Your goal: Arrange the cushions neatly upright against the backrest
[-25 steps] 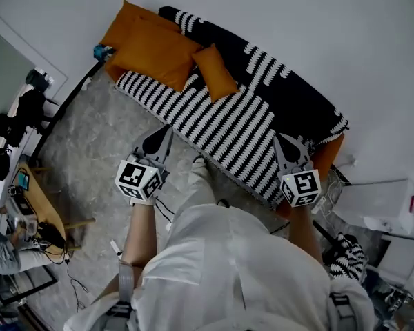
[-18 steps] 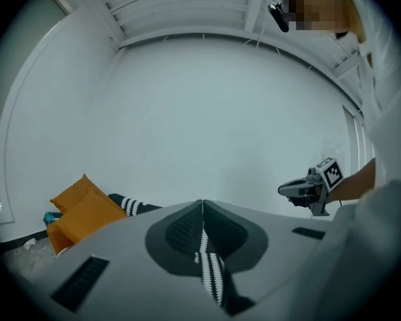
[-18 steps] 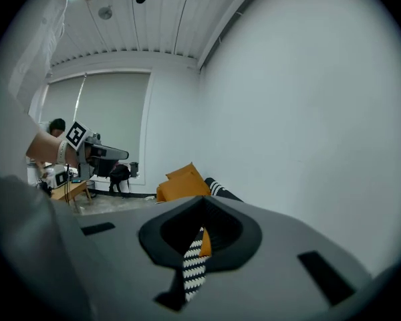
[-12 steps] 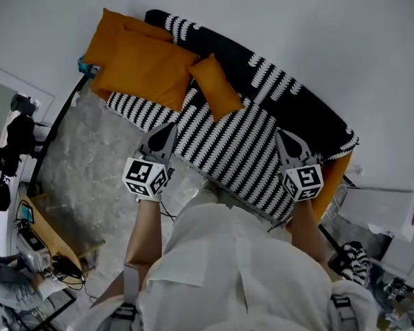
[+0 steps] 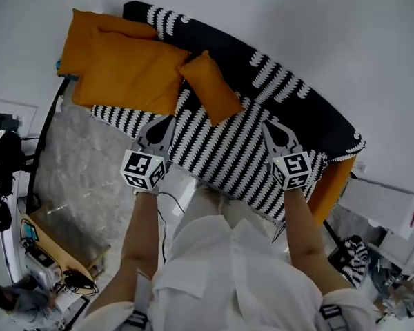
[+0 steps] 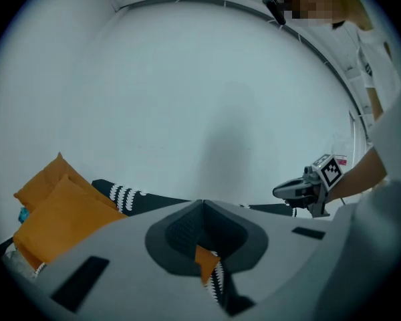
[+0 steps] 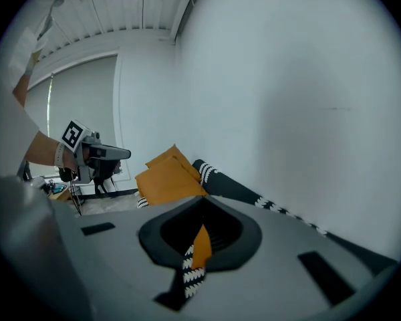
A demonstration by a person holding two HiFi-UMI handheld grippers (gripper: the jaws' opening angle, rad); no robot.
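Note:
A sofa (image 5: 241, 143) with a black-and-white striped cover runs diagonally in the head view. Two large orange cushions (image 5: 127, 74) lie flat, overlapping, at its left end. A small orange cushion (image 5: 210, 88) lies tilted on the seat beside them. My left gripper (image 5: 163, 126) is shut and empty above the seat's front edge, just below the large cushions. My right gripper (image 5: 271, 131) is shut and empty over the middle of the seat. In the left gripper view the shut jaws (image 6: 202, 203) point at the wall, with the large cushions (image 6: 60, 216) to the left. The right gripper view shows its shut jaws (image 7: 202, 199) and the cushions (image 7: 167, 179) beyond.
A white wall stands right behind the backrest (image 5: 290, 95). Dark stands with equipment (image 5: 3, 164) and a wooden table (image 5: 55, 243) are at the left. White boxes (image 5: 379, 205) sit past the sofa's orange right end (image 5: 334, 181). Grey floor (image 5: 83, 164) lies in front.
Both grippers have moved forward, from in front of the sofa to over its seat, and stayed shut. The sofa and cushions now sit closer and larger in the head view.

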